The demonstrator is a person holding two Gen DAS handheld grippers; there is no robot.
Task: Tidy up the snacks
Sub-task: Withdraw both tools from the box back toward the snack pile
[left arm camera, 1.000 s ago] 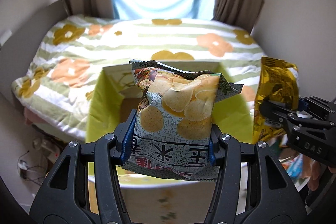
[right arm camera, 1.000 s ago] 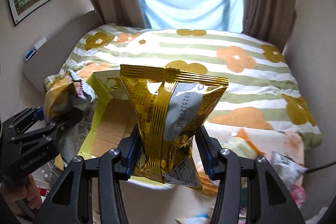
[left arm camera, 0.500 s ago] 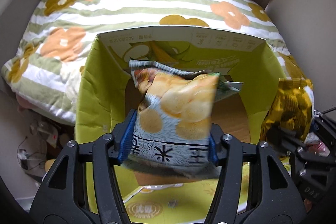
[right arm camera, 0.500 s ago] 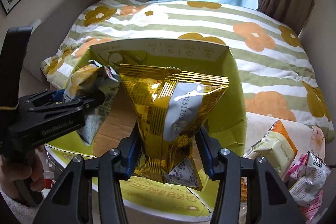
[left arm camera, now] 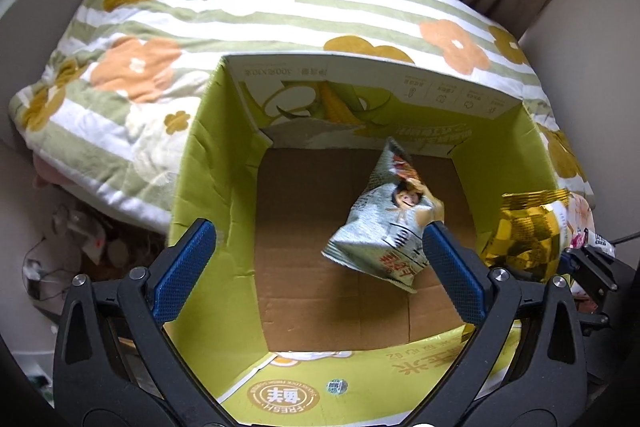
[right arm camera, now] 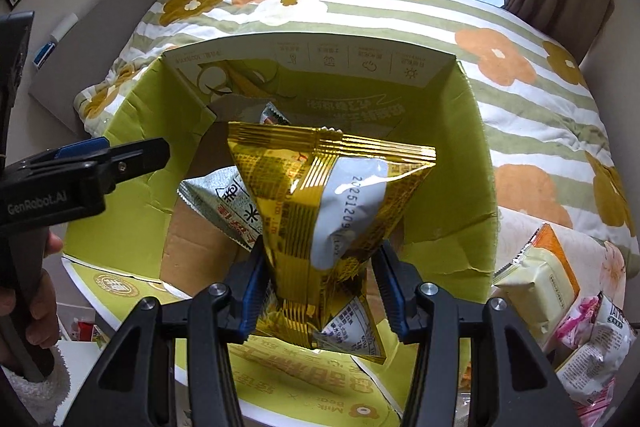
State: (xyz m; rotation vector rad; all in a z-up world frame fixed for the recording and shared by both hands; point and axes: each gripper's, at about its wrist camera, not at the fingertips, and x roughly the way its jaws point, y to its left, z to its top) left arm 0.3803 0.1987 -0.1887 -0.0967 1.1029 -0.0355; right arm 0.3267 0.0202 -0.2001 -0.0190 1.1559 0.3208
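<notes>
Jaws of the left gripper [left arm camera: 320, 267] stand wide apart above the green cardboard box [left arm camera: 208, 155], the chip bag [left arm camera: 390, 227] inside it, against the right finger; right gripper [right arm camera: 320, 291] clamps the gold snack bag [right arm camera: 324, 203] over the box's near right

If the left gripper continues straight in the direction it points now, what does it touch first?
Probably the brown floor of the open cardboard box. The left gripper is open, and the chip bag sits by its right finger; depth is unclear.

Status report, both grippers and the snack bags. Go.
Left gripper open, grey chip bag released inside the green cardboard box. Right gripper shut on gold foil snack bag, over the box. Nothing blocking.
</notes>
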